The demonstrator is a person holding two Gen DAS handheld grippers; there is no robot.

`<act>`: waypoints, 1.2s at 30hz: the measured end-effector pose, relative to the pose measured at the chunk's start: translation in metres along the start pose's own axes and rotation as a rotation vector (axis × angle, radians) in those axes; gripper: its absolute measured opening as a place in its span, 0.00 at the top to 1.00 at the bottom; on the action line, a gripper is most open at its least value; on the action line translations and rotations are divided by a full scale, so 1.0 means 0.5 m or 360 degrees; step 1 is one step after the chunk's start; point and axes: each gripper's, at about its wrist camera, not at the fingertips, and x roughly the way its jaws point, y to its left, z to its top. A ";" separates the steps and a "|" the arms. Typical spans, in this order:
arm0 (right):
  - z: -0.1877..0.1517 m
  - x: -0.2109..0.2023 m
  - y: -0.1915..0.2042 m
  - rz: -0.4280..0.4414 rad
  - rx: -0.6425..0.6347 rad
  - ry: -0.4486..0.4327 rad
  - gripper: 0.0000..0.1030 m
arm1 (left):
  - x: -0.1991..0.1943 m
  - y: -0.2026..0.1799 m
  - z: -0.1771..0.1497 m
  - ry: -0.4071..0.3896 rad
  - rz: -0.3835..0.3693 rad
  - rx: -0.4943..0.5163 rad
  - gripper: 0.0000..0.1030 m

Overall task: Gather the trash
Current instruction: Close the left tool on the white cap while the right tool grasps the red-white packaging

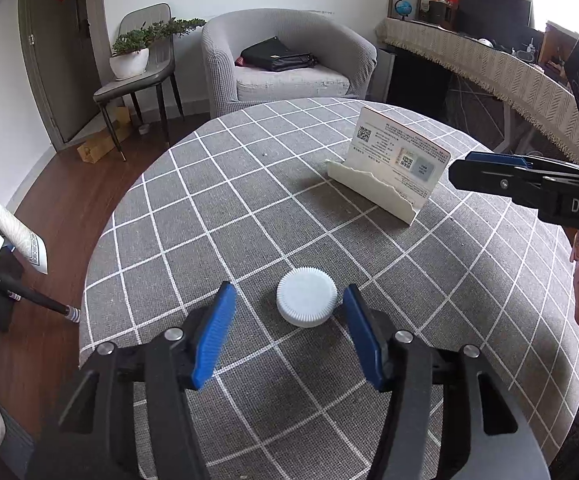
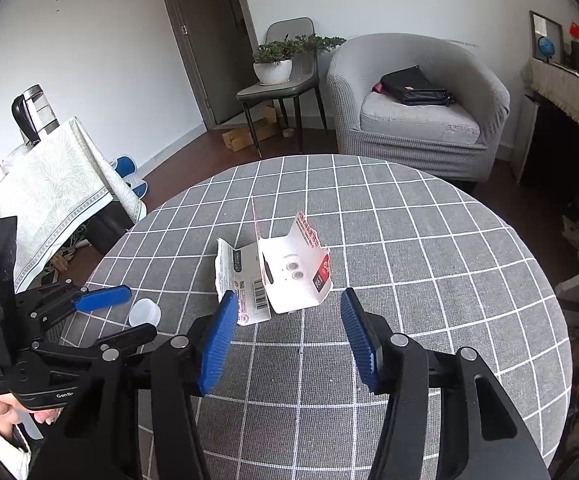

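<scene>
A white ribbed cap (image 1: 306, 297) lies on the round table's grey checked cloth (image 1: 249, 184). My left gripper (image 1: 289, 289) straddles it, open, with gaps between both blue pads and the cap. The right wrist view shows the same cap (image 2: 144, 312) between the left gripper's (image 2: 129, 317) fingers. A torn white card package (image 2: 289, 276) with a barcode flap stands mid-table. My right gripper (image 2: 288, 294) is open just in front of it, its left pad (image 2: 219, 340) overlapping the flap in view, with no clamping seen. From the left, the package (image 1: 393, 164) stands beyond the right gripper (image 1: 459, 167).
A grey armchair (image 2: 417, 100) holding a black bag stands beyond the table, beside a chair with a potted plant (image 2: 275, 64). A cloth-covered side table with a kettle (image 2: 33, 112) is at the left, a long fringed desk (image 1: 489, 64) at the right. A person's hand (image 2: 5, 412) holds the left gripper.
</scene>
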 end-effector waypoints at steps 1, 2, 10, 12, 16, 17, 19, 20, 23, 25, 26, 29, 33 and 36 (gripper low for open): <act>0.002 0.003 0.001 0.0003 0.0003 0.0003 0.49 | 0.000 0.000 0.000 -0.0002 0.0002 0.0002 0.45; 0.003 0.005 0.003 0.0008 0.0006 0.0008 0.50 | -0.002 0.000 -0.001 -0.0003 -0.0001 0.0000 0.47; 0.013 0.036 0.029 0.0010 -0.0066 0.0050 0.58 | -0.008 0.011 0.000 -0.0032 -0.0080 -0.0051 0.69; 0.015 0.044 0.025 0.0008 -0.0058 0.0057 0.60 | -0.010 0.013 -0.002 -0.0034 -0.0101 -0.0065 0.69; 0.021 0.063 0.020 -0.0008 -0.0038 0.0089 0.64 | -0.022 0.021 -0.005 -0.0057 -0.0138 -0.0089 0.69; 0.023 0.066 0.021 -0.0008 -0.0036 0.0093 0.64 | -0.026 0.026 -0.004 -0.0065 -0.0141 -0.0094 0.69; 0.027 0.071 0.028 -0.0011 -0.0044 0.0102 0.67 | -0.037 0.036 -0.003 -0.0085 -0.0140 -0.0102 0.69; 0.029 0.073 0.034 -0.0018 -0.0052 0.0106 0.67 | -0.043 0.039 -0.003 -0.0094 -0.0140 -0.0105 0.69; 0.035 0.082 0.048 -0.0038 -0.0074 0.0120 0.70 | -0.063 0.050 -0.003 -0.0123 -0.0139 -0.0117 0.69; 0.036 0.090 0.054 -0.0067 -0.0090 0.0127 0.73 | -0.075 0.060 -0.004 -0.0141 -0.0141 -0.0129 0.69; 0.036 0.094 0.054 -0.0080 -0.0088 0.0134 0.76 | -0.081 0.064 -0.004 -0.0148 -0.0136 -0.0133 0.69; 0.035 0.104 0.056 -0.0104 -0.0081 0.0152 0.82 | -0.099 0.080 -0.009 -0.0162 -0.0117 -0.0149 0.69; 0.037 0.116 0.059 -0.0142 -0.0065 0.0155 0.82 | -0.121 0.105 -0.020 -0.0174 -0.0072 -0.0177 0.69; 0.044 0.122 0.064 -0.0158 -0.0046 0.0160 0.91 | -0.141 0.124 -0.029 -0.0183 -0.0043 -0.0181 0.69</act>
